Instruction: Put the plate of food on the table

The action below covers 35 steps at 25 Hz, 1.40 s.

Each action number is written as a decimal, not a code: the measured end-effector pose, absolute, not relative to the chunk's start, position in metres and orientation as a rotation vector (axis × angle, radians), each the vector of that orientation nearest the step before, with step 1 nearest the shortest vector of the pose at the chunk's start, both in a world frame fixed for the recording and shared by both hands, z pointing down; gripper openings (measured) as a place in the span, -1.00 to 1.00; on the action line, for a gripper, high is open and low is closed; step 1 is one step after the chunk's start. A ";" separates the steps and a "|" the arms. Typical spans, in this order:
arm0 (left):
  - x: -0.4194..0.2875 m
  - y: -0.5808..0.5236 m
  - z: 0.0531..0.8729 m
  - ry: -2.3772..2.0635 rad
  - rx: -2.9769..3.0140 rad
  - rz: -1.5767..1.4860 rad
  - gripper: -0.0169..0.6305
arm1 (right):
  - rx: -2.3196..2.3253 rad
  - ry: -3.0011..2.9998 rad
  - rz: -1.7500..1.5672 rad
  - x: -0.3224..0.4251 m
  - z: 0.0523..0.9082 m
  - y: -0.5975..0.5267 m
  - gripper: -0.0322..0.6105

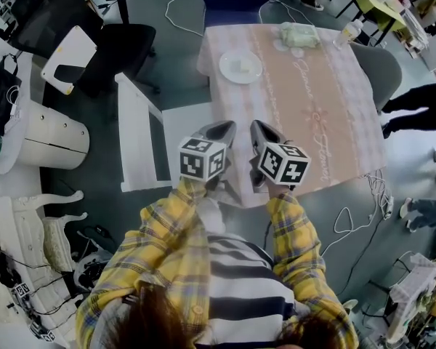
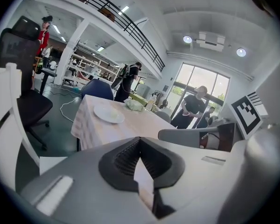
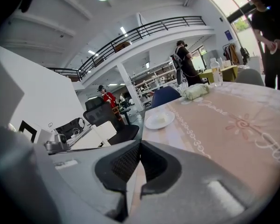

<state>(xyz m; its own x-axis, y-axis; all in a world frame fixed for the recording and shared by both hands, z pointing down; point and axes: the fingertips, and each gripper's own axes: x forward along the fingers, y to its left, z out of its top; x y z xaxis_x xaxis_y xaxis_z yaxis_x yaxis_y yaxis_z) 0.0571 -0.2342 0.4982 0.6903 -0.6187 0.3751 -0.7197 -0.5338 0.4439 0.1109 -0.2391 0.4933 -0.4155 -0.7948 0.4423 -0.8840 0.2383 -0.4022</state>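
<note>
So the plate (image 1: 240, 66) is sitting on the table (image 1: 327, 100) already, out toward the far left part of the cloth. Both grippers hang over the near edge with nothing in them. The left gripper (image 1: 221, 129) has its jaws pressed together, and so does the right gripper (image 1: 260, 128). Just a sliver of tablecloth shows past the ribbed black pads.

The main thing for any next move: in the head view the plate is around 1 o'clock from the left one and 11 o'clock from the right, so it's basically dead ahead between them. Neither hand is clearly closer, and it's well apart from both.

The plate's round, so there's no long axis to line up with. It's white, shallow and smooth-looking, probably glazed. There's a pale lump of food (image 1: 241, 65) in the middle, too small and washed out for me to say what it is.

The cloth is soft pinkish fabric with a curly pattern down the centre and checked bands at the sides, draping over the edge. Further back, at about 12 o'clock, there's a crinkly greenish bundle (image 1: 299, 34) and a clear bottle (image 1: 349, 31).
</note>
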 end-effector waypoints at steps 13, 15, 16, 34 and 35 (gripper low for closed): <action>0.054 -0.166 0.490 -1.007 2.356 0.226 -0.94 | 1.643 -2.376 0.889 0.110 0.479 -0.173 -0.91; 0.054 -0.155 0.492 -1.000 2.359 0.235 -0.94 | 1.643 -2.380 0.884 0.110 0.478 -0.163 -0.91; 0.054 -0.149 0.492 -0.996 2.361 0.240 -0.94 | 1.643 -2.383 0.883 0.110 0.478 -0.158 -0.91; 0.042 -0.079 0.491 -0.996 2.367 0.238 -0.94 | 1.628 -2.377 0.908 0.098 0.489 -0.073 -0.91; 0.042 -0.076 0.491 -0.996 2.368 0.237 -0.94 | 1.626 -2.378 0.906 0.097 0.489 -0.069 -0.91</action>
<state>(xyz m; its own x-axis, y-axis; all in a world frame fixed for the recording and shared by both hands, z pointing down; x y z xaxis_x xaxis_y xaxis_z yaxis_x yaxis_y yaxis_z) 0.0416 -0.0763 0.4909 0.7092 -0.6056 0.3610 -0.7033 -0.5713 0.4231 0.0967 -0.0688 0.4887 -0.4150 -0.8081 0.4180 -0.8813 0.2429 -0.4054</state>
